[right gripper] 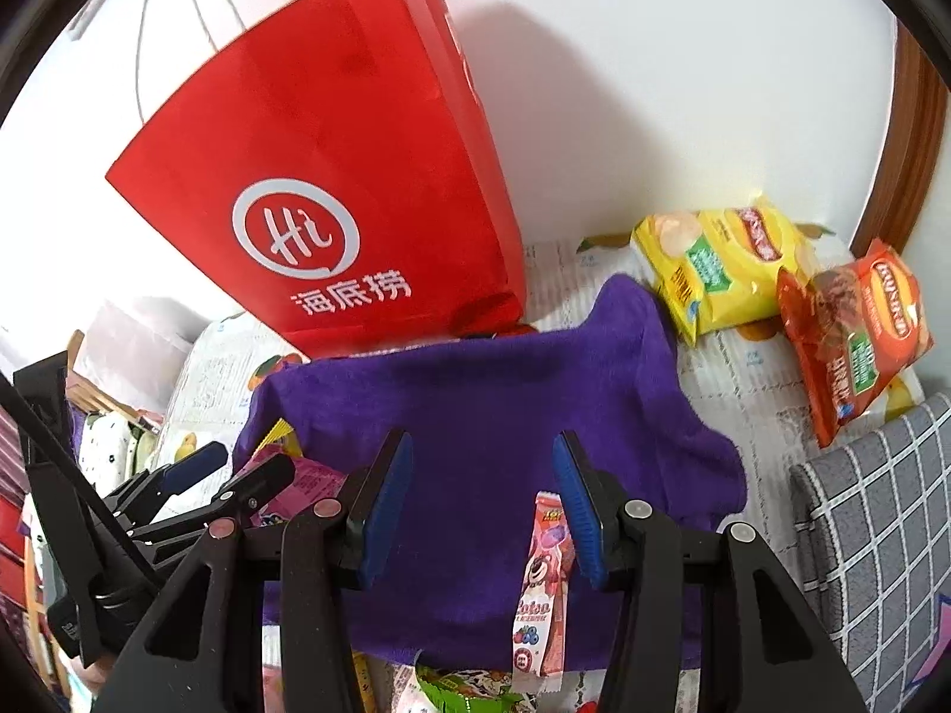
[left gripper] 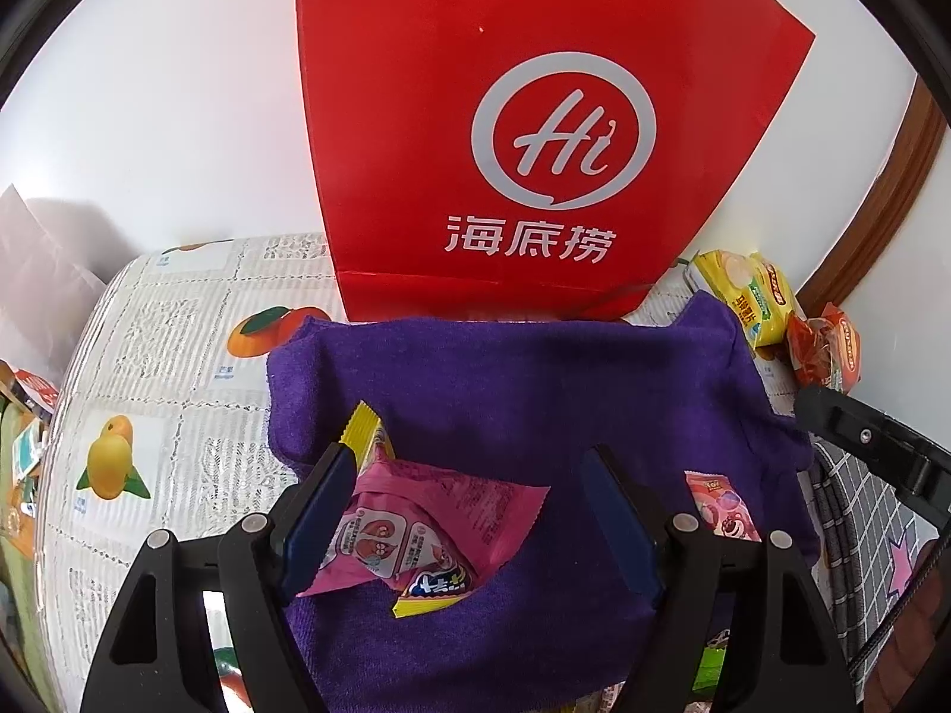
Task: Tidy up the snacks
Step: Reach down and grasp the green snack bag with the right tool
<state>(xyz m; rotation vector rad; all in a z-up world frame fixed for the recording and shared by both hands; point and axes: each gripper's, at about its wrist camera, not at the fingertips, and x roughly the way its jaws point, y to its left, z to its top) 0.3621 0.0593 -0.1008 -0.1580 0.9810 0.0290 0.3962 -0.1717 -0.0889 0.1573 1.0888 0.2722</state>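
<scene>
While two small packets are already laid on the purple towel [left gripper: 535, 392], pink snack packet [left gripper: 428, 529] at near left and strawberry-bear candy strip [right gripper: 544, 582] at near right, the task is judged approx. half done. Yellow chip bag [right gripper: 713, 273] and orange chip bag [right gripper: 856, 333] wait at far right, not yet sorted. Left gripper [left gripper: 469, 511] is spread with the pink packet loose between its jaws; right gripper [right gripper: 484, 505] is spread, pinching nothing. "Hi" w/ 海底捞 is read on the red paper bag [left gripper: 535, 119]; "Lotso" on the strip.

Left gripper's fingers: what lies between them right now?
In the left wrist view, a pink snack packet lies on the purple towel between the open left gripper fingers, against the left one.
</scene>
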